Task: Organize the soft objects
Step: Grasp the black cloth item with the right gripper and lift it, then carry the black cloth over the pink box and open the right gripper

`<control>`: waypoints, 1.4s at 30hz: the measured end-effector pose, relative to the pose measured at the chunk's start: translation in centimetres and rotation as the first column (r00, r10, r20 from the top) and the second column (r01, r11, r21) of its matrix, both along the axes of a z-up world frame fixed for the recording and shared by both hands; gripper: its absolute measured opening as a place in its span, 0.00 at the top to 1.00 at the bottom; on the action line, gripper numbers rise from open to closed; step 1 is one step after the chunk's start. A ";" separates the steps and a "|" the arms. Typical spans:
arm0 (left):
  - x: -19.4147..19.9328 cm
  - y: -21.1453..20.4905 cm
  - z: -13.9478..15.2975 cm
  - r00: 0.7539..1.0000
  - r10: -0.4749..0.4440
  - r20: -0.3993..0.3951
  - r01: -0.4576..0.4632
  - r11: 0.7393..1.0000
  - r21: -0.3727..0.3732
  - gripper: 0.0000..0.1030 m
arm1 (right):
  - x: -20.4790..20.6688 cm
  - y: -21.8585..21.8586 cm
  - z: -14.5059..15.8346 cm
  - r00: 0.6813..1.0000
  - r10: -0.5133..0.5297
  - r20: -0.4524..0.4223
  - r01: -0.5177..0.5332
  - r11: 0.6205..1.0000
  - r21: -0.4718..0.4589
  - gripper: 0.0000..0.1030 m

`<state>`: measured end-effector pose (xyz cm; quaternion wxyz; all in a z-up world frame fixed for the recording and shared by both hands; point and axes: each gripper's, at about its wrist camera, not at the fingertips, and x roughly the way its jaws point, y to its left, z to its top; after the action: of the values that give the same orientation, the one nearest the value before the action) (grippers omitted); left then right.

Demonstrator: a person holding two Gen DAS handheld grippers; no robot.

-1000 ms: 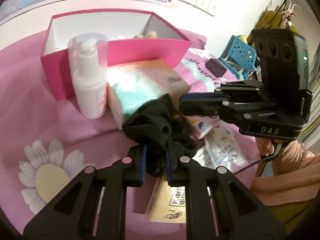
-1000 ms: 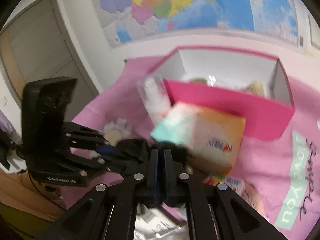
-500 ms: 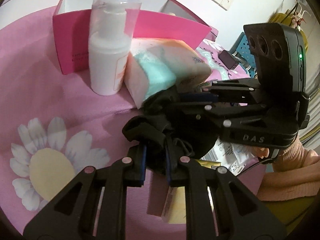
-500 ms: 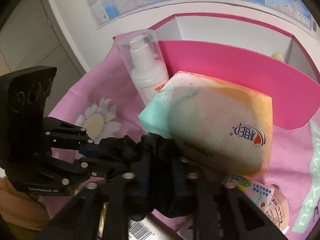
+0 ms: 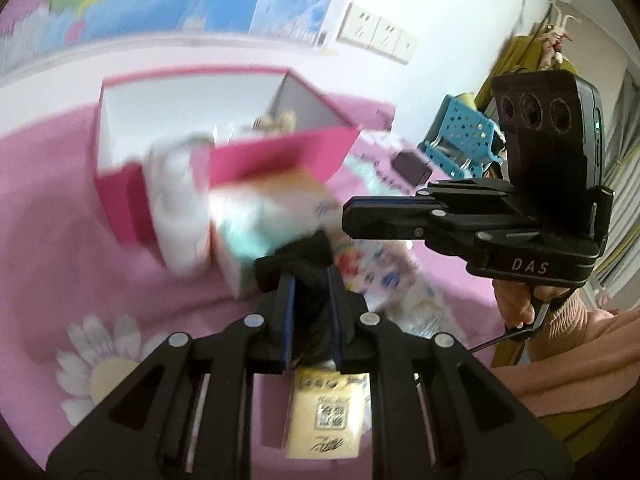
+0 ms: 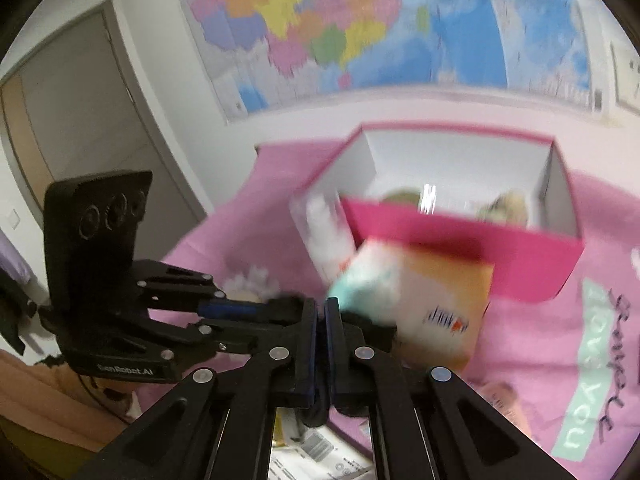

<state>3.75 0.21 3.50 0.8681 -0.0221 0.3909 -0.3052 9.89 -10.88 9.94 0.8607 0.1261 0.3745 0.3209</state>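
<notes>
Both grippers lifted since a moment ago. Left gripper [image 5: 310, 280] clamps the black cloth [image 5: 298, 256]; right gripper [image 6: 321, 310] pinched closed, apparently empty. Pink box [image 5: 276, 160] barely filled, so lots left.

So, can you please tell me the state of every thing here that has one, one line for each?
Left gripper: shut on the black cloth.
Right gripper: shut; a thin bit of black shows between its fingers.
Black cloth: bunched, held above the pink blanket.
Pink box: open, some things inside.
White bottle: upright, clear cap on.
Tissue pack: lying beside the bottle.
</notes>
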 end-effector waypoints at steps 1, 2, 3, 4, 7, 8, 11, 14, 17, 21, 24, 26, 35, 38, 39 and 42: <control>0.1 -0.1 0.6 1.000 -0.001 0.017 0.001 1.000 0.004 0.84 | 0.1 -0.2 0.6 1.000 -0.006 0.016 0.006 1.000 0.005 0.97; 0.3 -0.2 1.4 0.999 0.000 0.037 0.000 1.000 0.008 0.84 | 0.3 -0.2 1.1 0.999 -0.011 0.034 0.011 1.000 0.009 0.97; 0.5 -0.3 2.2 0.998 0.001 0.059 -0.002 1.000 0.010 0.84 | 0.5 -0.7 1.8 0.998 -0.020 0.052 0.019 1.000 0.017 0.97; 0.5 -0.5 2.8 0.997 0.003 0.080 -0.004 1.000 0.015 0.84 | 0.8 -1.0 2.1 0.998 -0.025 0.053 0.024 0.999 0.021 0.97; 1.0 -0.4 3.6 0.995 0.008 0.102 -0.012 0.999 0.034 0.84 | 1.5 -1.0 1.2 1.000 -0.005 0.013 0.005 1.000 -0.004 0.94; 1.1 -0.1 3.5 0.995 0.027 0.097 -0.031 0.999 0.044 0.84 | 1.7 -0.9 0.5 1.000 0.001 -0.005 -0.001 1.000 -0.015 0.84; 1.2 0.9 2.0 0.997 0.053 0.062 -0.056 0.997 0.049 0.70 | 2.0 0.1 -2.6 0.992 0.049 -0.113 -0.053 0.998 -0.027 0.55; 1.0 2.6 -0.1 0.996 0.093 -0.004 -0.093 0.994 0.049 0.55 | 2.1 1.7 -5.3 0.984 0.058 -0.166 -0.076 0.992 -0.103 0.54; 0.5 3.3 -2.2 0.993 0.090 -0.073 -0.087 0.995 0.048 0.54 | 2.1 2.6 -6.8 0.980 0.060 -0.188 -0.080 0.992 -0.102 0.53; 0.5 3.1 -5.1 0.986 0.080 -0.148 -0.069 0.995 0.078 0.51 | 2.1 3.0 -7.2 0.985 0.034 -0.168 -0.049 0.995 -0.087 0.53; 1.0 2.3 -6.4 0.984 0.068 -0.167 -0.055 0.995 0.085 0.67 | 2.0 3.2 -7.3 0.989 0.023 -0.148 -0.038 0.994 -0.099 0.83; 1.4 1.8 -6.5 0.982 0.061 -0.177 -0.048 0.996 0.077 0.78 | 1.8 3.0 -7.1 0.989 0.023 -0.145 -0.036 0.995 -0.093 0.90; 1.2 1.1 -0.2 0.999 0.034 -0.034 -0.034 0.999 0.002 0.83 | 1.3 -0.1 -1.0 1.000 -0.006 -0.020 0.006 1.000 -0.005 0.93; 1.4 0.8 2.2 0.999 0.033 0.026 -0.033 0.999 0.004 0.83 | 1.8 -1.0 1.3 0.999 -0.021 0.037 0.021 1.000 0.001 0.93; 1.8 0.6 3.2 0.998 0.038 0.048 -0.039 0.999 0.012 0.83 | 2.4 -1.1 2.1 0.998 -0.026 0.059 0.027 1.000 -0.001 0.93; 3.2 0.4 5.3 0.993 0.054 0.100 -0.059 0.997 0.044 0.83 | 3.6 -1.5 3.7 0.994 -0.042 0.099 0.043 0.999 -0.005 0.93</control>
<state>6.98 0.59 8.85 0.8950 0.0023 0.3537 -0.2718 13.52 -12.42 13.62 0.8854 0.1148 0.3297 0.3070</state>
